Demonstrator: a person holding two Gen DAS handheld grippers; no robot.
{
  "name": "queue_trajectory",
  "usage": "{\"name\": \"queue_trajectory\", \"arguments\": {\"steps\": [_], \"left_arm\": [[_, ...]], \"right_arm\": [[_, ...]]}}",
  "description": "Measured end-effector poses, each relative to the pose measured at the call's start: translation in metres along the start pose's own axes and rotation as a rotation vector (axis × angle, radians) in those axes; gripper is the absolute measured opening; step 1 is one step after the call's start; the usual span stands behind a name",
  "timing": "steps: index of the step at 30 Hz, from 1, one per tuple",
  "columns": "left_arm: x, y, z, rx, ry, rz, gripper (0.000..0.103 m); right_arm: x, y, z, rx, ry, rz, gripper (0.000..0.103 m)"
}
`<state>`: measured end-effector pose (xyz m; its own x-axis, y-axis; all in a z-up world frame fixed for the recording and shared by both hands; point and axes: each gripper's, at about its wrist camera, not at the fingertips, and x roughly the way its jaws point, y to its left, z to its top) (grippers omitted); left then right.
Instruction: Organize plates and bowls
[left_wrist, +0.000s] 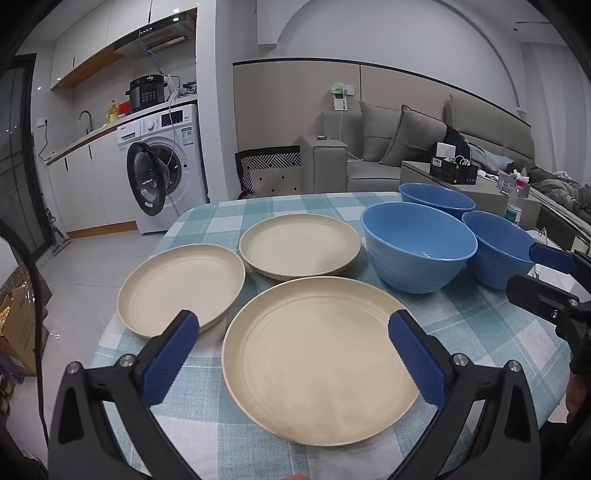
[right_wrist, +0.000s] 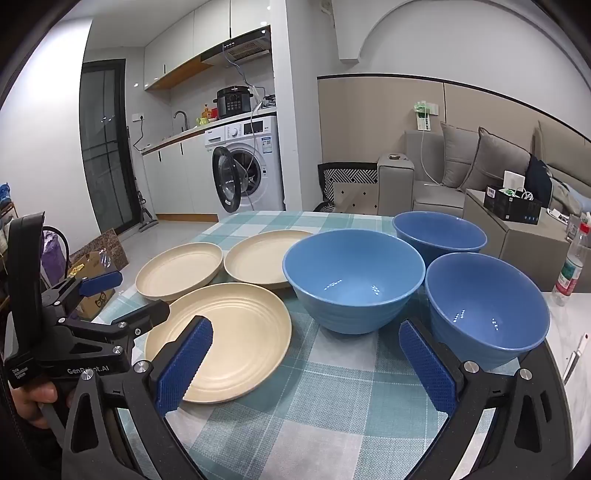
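Left gripper (left_wrist: 291, 325): fingers spread, empty, above the nearest plate (left_wrist: 317, 362).
Right gripper (right_wrist: 306, 332): fingers spread, empty, between that plate and the nearest bowl (right_wrist: 487, 306).

Light: we see cool, even indoor light, fairly dim.
Glare: small white glints dot the glossy blue bowls (right_wrist: 354, 280).
Shadows: soft, faint under the cream round plates (left_wrist: 320, 363).
Distortion: strong fisheye bending, black vignetted corners.
Focus: sharp throughout.

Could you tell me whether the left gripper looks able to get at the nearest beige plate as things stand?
Probably yes: the left gripper is open just over the nearest beige plate, with nothing lying on it.
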<state>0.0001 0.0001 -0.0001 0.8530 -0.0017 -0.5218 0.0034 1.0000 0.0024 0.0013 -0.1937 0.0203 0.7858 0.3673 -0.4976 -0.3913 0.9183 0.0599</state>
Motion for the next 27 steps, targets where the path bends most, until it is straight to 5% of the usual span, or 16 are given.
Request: {"name": "queue_trajectory", "arguments": {"steps": [27], "left_arm": [[0.0002,-0.0001,-0.0001,0.011,-0.005,0.003,0.103]], "right_arm": [[-0.0005,0.0002,0.0,-0.001,0.001,0.0,0.103]]}}
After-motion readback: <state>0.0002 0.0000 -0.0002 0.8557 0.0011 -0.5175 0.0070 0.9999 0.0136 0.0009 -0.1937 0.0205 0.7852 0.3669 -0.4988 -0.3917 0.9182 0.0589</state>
